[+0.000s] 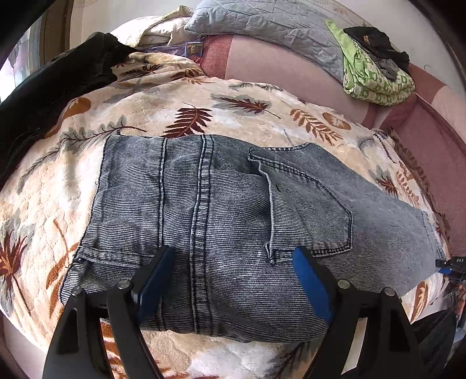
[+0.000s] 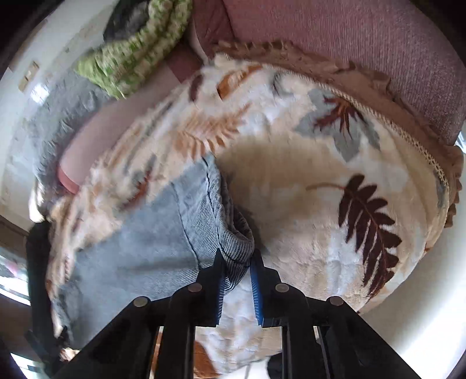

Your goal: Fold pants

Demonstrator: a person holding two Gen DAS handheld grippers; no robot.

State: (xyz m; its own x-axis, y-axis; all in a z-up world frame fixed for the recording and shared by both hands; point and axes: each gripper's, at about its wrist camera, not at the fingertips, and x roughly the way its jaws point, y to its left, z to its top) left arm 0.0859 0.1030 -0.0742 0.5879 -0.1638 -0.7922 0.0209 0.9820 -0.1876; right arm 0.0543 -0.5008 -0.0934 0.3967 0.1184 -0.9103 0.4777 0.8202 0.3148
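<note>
Left claw (image 1: 233, 262) wide open over jeans (image 1: 221, 210) (folded), right claw (image 2: 236, 262) pinching their edge — blurred

The pants (image 1: 221, 210) are washed grey-blue denim, ribbed and matt, lying on a plush, fuzzy leaf-print blanket (image 1: 247, 116). The quilted grey pillow (image 1: 262, 26) looks like soft cotton, though it is distant. The left gripper (image 1: 233, 280) has matt black plastic arms, blue pads and shiny metal pins.

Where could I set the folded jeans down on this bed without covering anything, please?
Free: the leaf-print blanket beyond the jeans, and its stretch toward the fringed edge. Crowded: the dark garment, pillow and green cloth.
</note>
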